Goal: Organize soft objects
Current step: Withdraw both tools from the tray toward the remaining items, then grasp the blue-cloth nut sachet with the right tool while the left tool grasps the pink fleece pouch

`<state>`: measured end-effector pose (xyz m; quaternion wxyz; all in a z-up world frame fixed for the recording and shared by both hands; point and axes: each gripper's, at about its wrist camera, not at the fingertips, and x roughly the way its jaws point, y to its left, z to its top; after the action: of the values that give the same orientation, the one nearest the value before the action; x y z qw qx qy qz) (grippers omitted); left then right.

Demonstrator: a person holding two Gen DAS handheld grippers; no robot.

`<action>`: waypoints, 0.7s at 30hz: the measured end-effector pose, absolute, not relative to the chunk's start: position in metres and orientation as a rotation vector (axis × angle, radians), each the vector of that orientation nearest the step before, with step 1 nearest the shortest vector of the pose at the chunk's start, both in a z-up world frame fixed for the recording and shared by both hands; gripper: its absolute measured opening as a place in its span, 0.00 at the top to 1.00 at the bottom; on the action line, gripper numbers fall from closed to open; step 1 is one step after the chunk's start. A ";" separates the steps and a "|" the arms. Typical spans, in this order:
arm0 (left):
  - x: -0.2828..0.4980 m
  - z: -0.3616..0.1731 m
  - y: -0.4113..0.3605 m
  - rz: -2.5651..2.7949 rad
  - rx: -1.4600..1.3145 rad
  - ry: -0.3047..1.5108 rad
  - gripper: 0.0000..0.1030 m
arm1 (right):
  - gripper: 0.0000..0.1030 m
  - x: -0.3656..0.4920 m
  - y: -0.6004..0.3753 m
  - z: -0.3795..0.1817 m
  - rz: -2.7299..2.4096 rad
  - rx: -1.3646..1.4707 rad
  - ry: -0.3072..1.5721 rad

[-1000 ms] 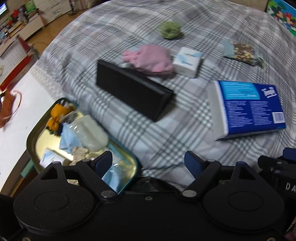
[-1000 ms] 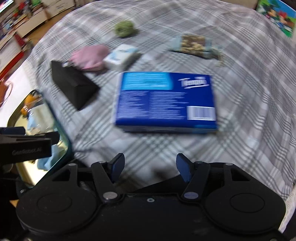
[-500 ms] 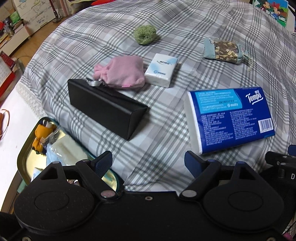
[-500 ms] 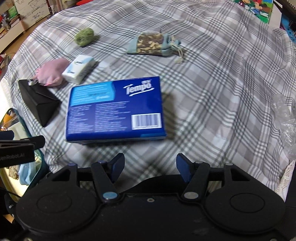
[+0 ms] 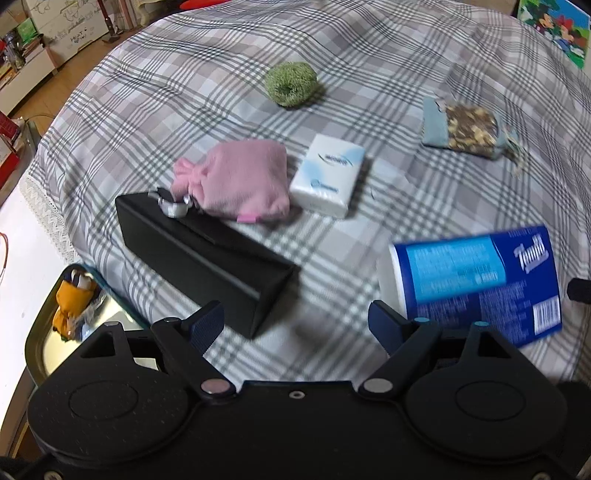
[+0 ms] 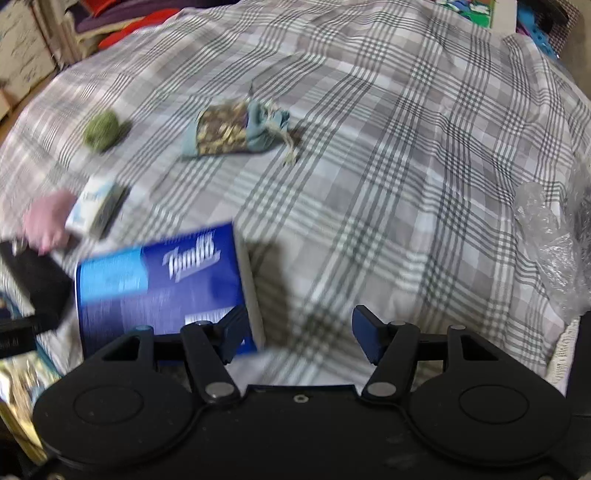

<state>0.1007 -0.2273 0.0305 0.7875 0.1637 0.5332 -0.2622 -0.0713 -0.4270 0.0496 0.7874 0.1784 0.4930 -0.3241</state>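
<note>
Left gripper (image 5: 295, 325) jaws wide, empty; right gripper (image 6: 295, 328) likewise, hovering above plaid bedspread (image 6: 388, 184). Soft pink drawstring pouch (image 5: 243, 184) lay at 11 o'clock, unsorted.

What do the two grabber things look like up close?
Both the left gripper and the right gripper are black plastic, with two round discs at the base, silver pivot screws, angled arms with triangular holes, and dark blue finger pads.

A home bedroom: a bed under a grey plaid cover (image 5: 207, 85) fills both views, a cartoon picture (image 5: 554, 27) at its far right corner, low white drawers (image 5: 22, 77) (on wooden flooring) past its far left edge
</note>
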 end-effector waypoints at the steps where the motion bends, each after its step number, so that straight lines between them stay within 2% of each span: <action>1: 0.105 0.030 -0.229 -0.562 0.347 1.154 0.21 | 0.39 -0.066 -0.432 0.049 -0.702 0.400 1.052; 13: 0.153 0.018 -0.256 -0.527 0.330 1.170 0.21 | 0.31 0.030 -0.488 0.033 -0.775 0.540 0.939; 17: 0.162 0.013 -0.261 -0.523 0.323 1.186 0.21 | 0.31 0.061 -0.502 0.021 -0.785 0.563 0.968; 21: 0.166 0.009 -0.260 -0.522 0.330 1.193 0.21 | 0.35 0.088 -0.516 0.002 -0.847 0.505 1.042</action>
<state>0.1663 -0.2603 0.0086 0.7829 0.1527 0.5525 -0.2419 0.0885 -0.5155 0.0017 0.7536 0.2315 0.4775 -0.3879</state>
